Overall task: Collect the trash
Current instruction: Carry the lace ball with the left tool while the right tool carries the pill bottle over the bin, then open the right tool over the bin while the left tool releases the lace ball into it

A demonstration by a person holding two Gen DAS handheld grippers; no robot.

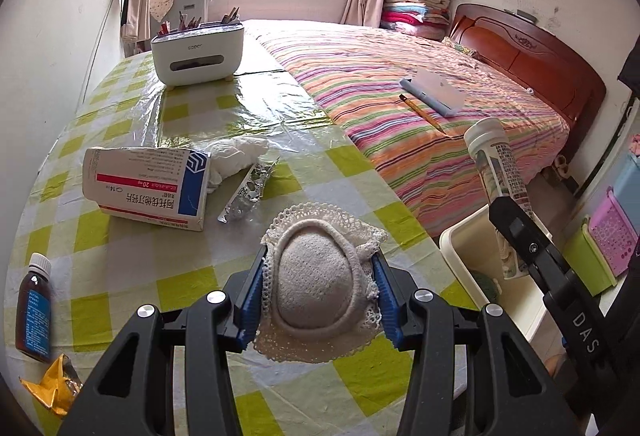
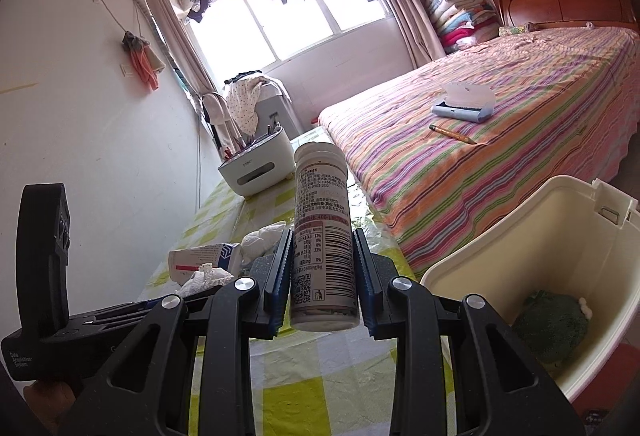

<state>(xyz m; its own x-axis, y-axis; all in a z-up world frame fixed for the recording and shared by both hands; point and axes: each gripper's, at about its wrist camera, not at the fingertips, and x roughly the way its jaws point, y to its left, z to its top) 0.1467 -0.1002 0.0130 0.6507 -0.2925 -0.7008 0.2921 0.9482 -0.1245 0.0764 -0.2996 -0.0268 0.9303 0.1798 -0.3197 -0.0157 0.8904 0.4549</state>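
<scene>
My left gripper is shut on a white lace-edged cloth pad and holds it above the checked table. My right gripper is shut on a white tablet tube, upright, left of the cream bin; the tube also shows in the left wrist view over the bin. The bin holds something dark green. On the table lie a medicine box, a crumpled white tissue, a foil blister strip, a brown bottle and a yellow wrapper.
A white organizer with pencils stands at the table's far end. A striped bed with a tablet and pencil lies right of the table. Coloured boxes stand on the floor beyond the bin.
</scene>
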